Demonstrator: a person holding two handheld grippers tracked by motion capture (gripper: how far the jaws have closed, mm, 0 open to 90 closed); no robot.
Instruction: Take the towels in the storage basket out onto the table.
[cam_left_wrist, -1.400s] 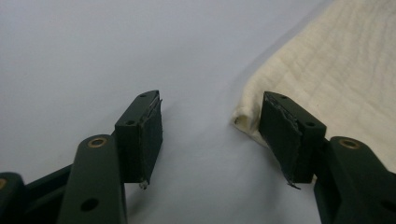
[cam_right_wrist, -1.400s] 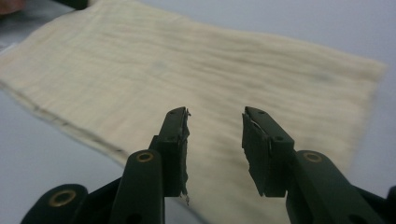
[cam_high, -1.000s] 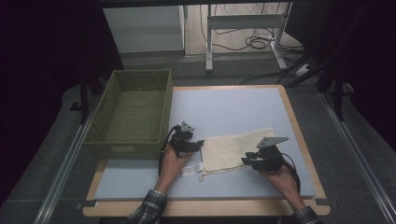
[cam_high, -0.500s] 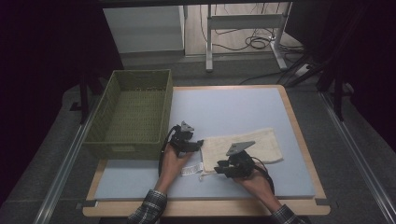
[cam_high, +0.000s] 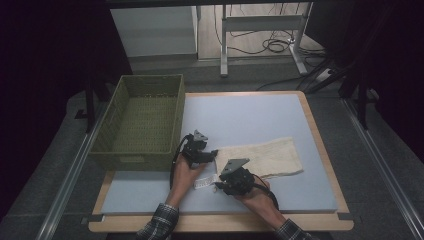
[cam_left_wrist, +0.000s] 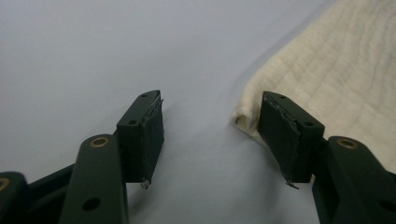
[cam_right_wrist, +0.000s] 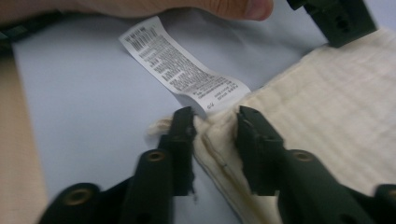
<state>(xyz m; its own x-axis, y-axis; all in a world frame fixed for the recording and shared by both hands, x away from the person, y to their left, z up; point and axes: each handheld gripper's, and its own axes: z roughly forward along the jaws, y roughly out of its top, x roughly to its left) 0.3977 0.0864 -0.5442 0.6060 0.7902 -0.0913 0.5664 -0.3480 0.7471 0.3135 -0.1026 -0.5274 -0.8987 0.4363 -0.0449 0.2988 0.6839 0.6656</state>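
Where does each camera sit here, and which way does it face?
High view: above the person's side, looking forward and down on the table; forearms, left tool, right tool.
Left gripper view: rides the left tool, facing the cloth corner.
Right gripper view: rides the right tool, facing the cloth's label; a fingertip shows.
Shared: the cloth.

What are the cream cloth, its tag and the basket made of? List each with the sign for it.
Cream cloth: soft woven fabric, probably cotton; matte, with a ribbed or waffle texture and a stitched hem.
Tag: thin white printed label, likely synthetic ribbon or paper-like fabric; it curls and carries fine black text.
Basket: olive-green woven strands, wicker or plastic; the weave shows, the fibre cannot be told.
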